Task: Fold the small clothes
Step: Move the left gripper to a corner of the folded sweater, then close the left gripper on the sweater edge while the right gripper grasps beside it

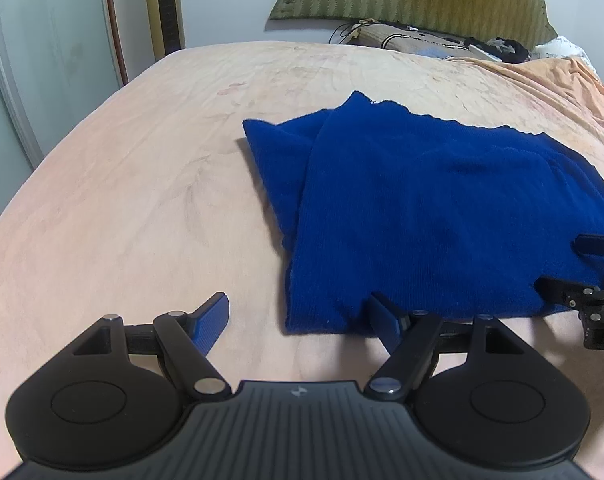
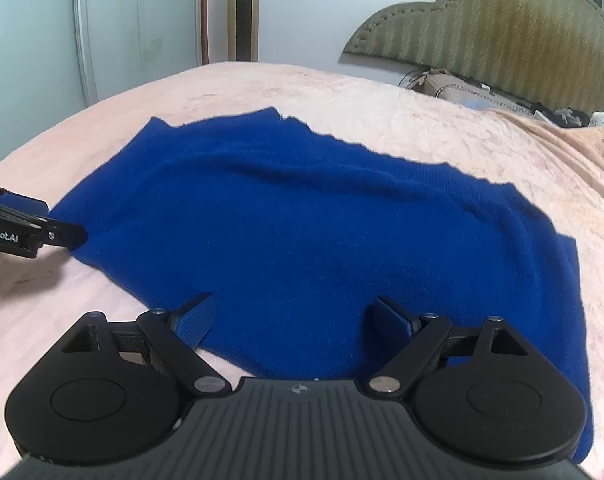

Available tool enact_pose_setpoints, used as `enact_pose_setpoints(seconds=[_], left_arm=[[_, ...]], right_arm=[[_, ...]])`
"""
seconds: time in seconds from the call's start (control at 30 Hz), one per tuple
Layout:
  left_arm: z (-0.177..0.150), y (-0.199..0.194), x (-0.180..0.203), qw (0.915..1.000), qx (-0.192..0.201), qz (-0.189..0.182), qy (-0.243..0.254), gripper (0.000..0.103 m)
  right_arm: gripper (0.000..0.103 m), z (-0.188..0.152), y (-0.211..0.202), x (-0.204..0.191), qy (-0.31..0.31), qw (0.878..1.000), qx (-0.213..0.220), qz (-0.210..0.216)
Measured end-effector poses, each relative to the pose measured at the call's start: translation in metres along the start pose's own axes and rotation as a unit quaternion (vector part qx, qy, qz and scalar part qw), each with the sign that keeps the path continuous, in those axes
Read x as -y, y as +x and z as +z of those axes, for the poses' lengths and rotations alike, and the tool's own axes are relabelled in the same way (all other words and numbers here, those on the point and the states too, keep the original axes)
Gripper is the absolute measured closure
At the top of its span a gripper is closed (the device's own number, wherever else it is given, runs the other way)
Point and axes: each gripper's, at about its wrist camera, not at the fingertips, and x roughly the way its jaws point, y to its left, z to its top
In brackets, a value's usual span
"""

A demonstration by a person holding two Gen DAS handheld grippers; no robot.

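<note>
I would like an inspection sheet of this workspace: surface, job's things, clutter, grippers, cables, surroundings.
Surface: pink bedspread, wrinkled, bare on the left.
Job's things: one blue garment, partly folded, lying flat.
Clutter: pillow and small dark items by the headboard.
Grippers: left gripper open at the garment's near corner; right gripper open over its near edge; neither grips it.
Cables: thin dark cords beside the pillow.
Surroundings: green padded headboard, pale wall, door frame.
</note>
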Motion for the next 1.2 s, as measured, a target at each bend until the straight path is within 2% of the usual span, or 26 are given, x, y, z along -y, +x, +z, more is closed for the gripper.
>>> enact_pose_setpoints(seconds=[0.13, 0.3, 0.5, 0.57, 0.7, 0.8, 0.97, 1.1, 1.17, 1.2], left_arm=[[0.010, 0.000, -0.005, 0.9999, 0.007, -0.011, -0.002, 0.027], [0.029, 0.013, -0.020, 0.9985, -0.008, -0.041, -0.035, 0.027], [0.052, 0.034, -0.036, 0.9956, -0.014, -0.071, -0.060, 0.026], [0.061, 0.045, -0.045, 0.9922, -0.022, -0.087, -0.087, 0.022], [0.075, 0.065, -0.063, 0.9808, -0.025, -0.139, -0.134, 0.021], [0.085, 0.080, -0.071, 0.9686, -0.037, -0.186, -0.161, 0.021], [0.097, 0.105, -0.075, 0.9483, -0.046, -0.248, -0.193, 0.017], [0.108, 0.129, -0.080, 0.9238, -0.060, -0.300, -0.230, 0.017], [0.115, 0.138, -0.079, 0.9174, -0.064, -0.311, -0.240, 0.017], [0.118, 0.141, -0.078, 0.9168, -0.065, -0.314, -0.238, 0.017]], right_arm=[[0.015, 0.004, -0.010, -0.009, -0.026, 0.999, 0.027, -0.019], [0.015, 0.006, -0.015, -0.035, -0.082, 0.995, 0.048, -0.029], [0.015, 0.005, -0.017, -0.068, -0.133, 0.989, 0.057, -0.016], [0.015, 0.004, -0.016, -0.080, -0.153, 0.986, 0.058, -0.011], [0.015, -0.001, -0.012, -0.107, -0.208, 0.976, 0.063, -0.020], [0.016, -0.004, -0.004, -0.123, -0.236, 0.969, 0.064, -0.035], [0.016, 0.000, 0.013, -0.141, -0.253, 0.962, 0.077, -0.068], [0.019, 0.010, 0.028, -0.150, -0.263, 0.957, 0.086, -0.088], [0.021, 0.015, 0.037, -0.156, -0.269, 0.955, 0.089, -0.092], [0.024, 0.018, 0.042, -0.160, -0.272, 0.953, 0.093, -0.096]])
